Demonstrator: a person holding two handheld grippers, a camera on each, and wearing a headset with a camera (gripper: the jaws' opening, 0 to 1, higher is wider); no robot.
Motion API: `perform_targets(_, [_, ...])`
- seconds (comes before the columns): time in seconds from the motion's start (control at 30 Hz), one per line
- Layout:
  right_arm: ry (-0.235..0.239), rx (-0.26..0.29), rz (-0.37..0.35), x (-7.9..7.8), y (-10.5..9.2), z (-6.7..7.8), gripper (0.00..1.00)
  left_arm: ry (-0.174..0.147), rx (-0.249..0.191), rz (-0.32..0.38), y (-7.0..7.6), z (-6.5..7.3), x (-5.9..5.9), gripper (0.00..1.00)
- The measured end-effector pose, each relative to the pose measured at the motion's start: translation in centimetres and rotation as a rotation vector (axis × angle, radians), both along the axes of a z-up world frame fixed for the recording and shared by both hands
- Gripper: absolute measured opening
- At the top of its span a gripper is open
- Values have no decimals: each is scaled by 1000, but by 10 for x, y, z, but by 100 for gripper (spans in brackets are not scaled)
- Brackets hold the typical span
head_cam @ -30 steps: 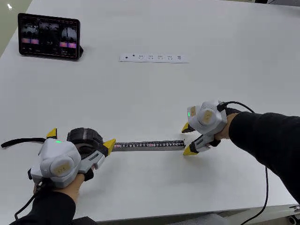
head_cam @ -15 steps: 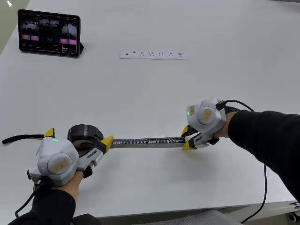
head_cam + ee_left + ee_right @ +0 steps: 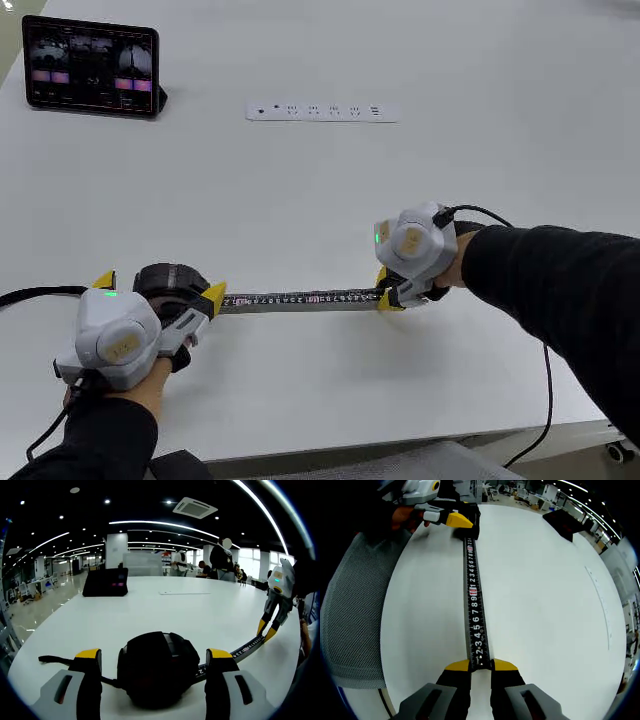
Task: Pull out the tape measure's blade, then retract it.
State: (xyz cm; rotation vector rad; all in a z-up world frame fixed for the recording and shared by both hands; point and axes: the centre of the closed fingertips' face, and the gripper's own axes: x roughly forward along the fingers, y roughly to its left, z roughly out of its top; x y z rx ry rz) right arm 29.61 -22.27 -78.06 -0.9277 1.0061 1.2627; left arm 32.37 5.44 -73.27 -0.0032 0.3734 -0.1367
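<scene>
The black tape measure case (image 3: pixel 168 287) lies on the white table (image 3: pixel 330 200) at the near left, and my left gripper (image 3: pixel 159 289) is shut on it, one yellow-tipped jaw on each side. In the left gripper view the case (image 3: pixel 157 667) sits between the two jaws of that gripper (image 3: pixel 155 655). The blade (image 3: pixel 300 299) runs flat along the table to the right. My right gripper (image 3: pixel 383 290) is shut on its tip. The right gripper view shows the numbered blade (image 3: pixel 473 595) leading away from the pinched end in that gripper (image 3: pixel 480 665).
A tablet (image 3: pixel 90 67) stands at the far left of the table and a white power strip (image 3: pixel 322 111) lies at the far middle. The case's black strap (image 3: pixel 35 294) trails left. A grey mesh chair (image 3: pixel 355 610) sits by the near table edge.
One second ago my right gripper stood open around the blade's tip; it has since shut on it. The left gripper has kept its hold on the case. The head camera shifted slightly.
</scene>
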Motion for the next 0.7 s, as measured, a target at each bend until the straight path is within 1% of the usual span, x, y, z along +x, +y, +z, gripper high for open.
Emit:
perform_targets(0.1, [4, -19, 2, -1, 0, 0, 10, 20, -6, 1, -1, -5, 0, 78])
perform_targets(0.17, [7, -27, -8, -1, 0, 0, 10, 26, -10, -2, -3, -6, 0, 74])
perform_targets(0.27, [8, -27, -24, -1, 0, 0, 10, 46, -33, 6, -6, -8, 0, 68])
perform_targets(0.33, [8, -23, -30, -1, 0, 0, 10, 54, -44, 27, -3, -8, 2, 67])
perform_targets(0.37, [8, -21, -37, -1, 0, 0, 10, 64, -49, 25, -3, -9, 2, 67])
perform_targets(0.63, [11, -14, -43, -1, -1, -1, 10, 88, -33, 18, -3, -10, 2, 66])
perform_targets(0.7, [10, -11, -38, 0, 0, -1, 9, 101, -35, 17, -4, -11, 2, 65])
